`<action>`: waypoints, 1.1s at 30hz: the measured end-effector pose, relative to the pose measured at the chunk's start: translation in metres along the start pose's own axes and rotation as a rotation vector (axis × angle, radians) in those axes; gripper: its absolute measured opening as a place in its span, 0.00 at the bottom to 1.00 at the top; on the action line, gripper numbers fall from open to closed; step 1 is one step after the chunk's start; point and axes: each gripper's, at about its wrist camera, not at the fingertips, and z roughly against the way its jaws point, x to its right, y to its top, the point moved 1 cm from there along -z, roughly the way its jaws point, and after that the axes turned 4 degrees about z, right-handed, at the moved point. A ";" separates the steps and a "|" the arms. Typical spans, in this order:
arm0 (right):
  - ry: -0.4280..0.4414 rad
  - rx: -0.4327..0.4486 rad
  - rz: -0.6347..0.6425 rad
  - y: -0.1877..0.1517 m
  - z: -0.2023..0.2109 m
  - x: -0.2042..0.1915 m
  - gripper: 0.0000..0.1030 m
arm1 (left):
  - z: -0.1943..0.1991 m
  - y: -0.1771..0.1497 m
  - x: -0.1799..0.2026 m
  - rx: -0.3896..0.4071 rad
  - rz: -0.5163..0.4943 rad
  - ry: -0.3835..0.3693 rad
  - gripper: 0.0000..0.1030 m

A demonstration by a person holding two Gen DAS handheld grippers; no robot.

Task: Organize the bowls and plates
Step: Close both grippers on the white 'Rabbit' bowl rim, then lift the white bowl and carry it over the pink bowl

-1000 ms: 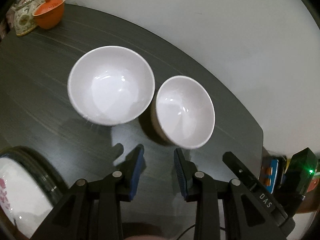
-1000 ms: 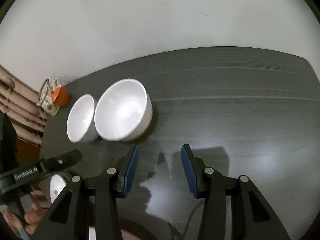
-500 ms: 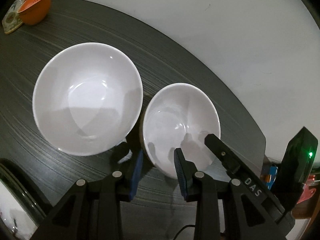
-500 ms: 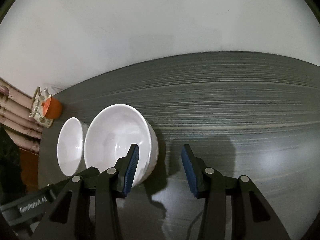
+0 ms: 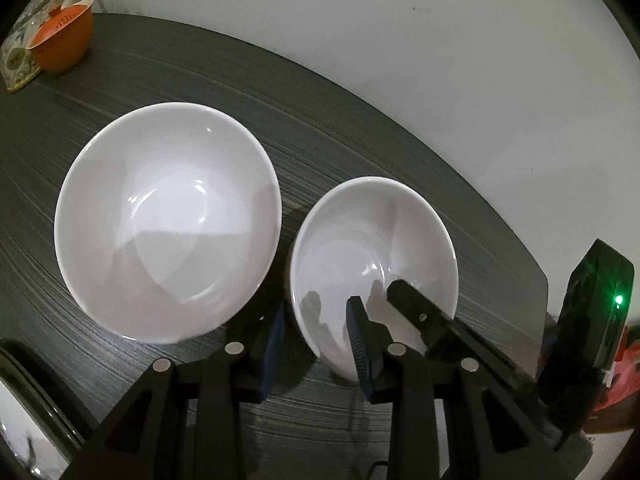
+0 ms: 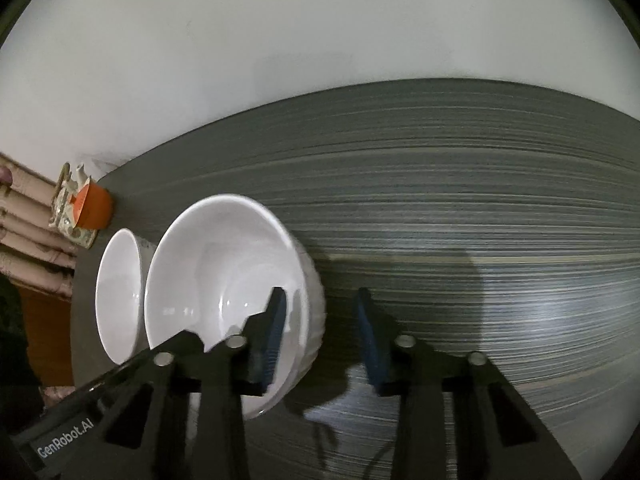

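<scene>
- Left wrist view: the left gripper (image 5: 316, 338) has been lowered over the near rim of the smaller bowl (image 5: 374, 268). Its jaws are closing astride that wall, pads not yet visibly pressing. The larger bowl (image 5: 168, 220) stands just beside it on the table (image 5: 360, 128).
- Right wrist view: the right gripper (image 6: 322, 338) has likewise been brought onto the smaller bowl (image 6: 224, 296), jaws closing astride its right wall with a gap still seen outside. A two-handed lift is judged imminent, probably for nesting.

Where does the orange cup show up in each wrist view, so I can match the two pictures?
Left wrist: the orange cup is at the top left, on the far corner of the dark table.
Right wrist: the orange cup is at the far left, about mid-height.
Shared landmark: the patterned teapot right beside it.
</scene>
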 end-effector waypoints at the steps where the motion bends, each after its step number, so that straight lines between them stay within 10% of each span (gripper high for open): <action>1: 0.003 -0.002 0.005 -0.001 -0.001 0.000 0.20 | 0.001 -0.001 0.000 0.001 -0.002 -0.001 0.27; 33: -0.020 0.115 -0.033 -0.086 0.127 -0.016 0.20 | 0.137 -0.104 0.013 0.061 -0.179 -0.097 0.22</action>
